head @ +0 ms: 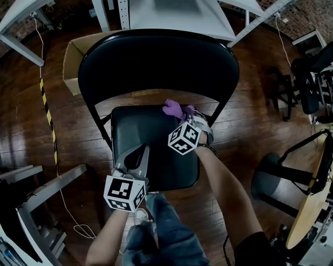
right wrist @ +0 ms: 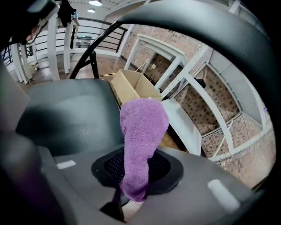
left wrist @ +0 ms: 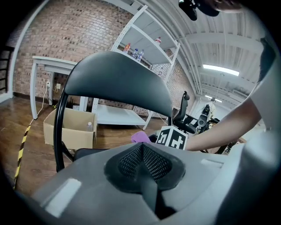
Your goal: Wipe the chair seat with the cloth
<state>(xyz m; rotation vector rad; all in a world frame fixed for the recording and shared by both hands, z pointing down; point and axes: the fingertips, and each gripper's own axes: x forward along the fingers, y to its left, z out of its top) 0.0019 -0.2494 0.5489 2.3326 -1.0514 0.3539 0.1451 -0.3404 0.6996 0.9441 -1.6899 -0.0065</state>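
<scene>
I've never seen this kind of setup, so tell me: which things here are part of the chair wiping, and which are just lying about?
In use: black padded chair seat; purple terry cloth, clamped in the right tool; left tool, shut and empty.
Lying about: brown cardboard box; white metal shelf unit; yellow-and-black striped floor tape.

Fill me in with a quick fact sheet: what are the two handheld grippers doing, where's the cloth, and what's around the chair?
Right gripper: shut on the purple cloth
Cloth position: at the far right corner of the black chair seat, by the backrest; contact with the seat unclear
Left gripper: jaws together, nothing between them, over the seat's near left part
Nearby: open cardboard box on the wooden floor behind the chair
</scene>
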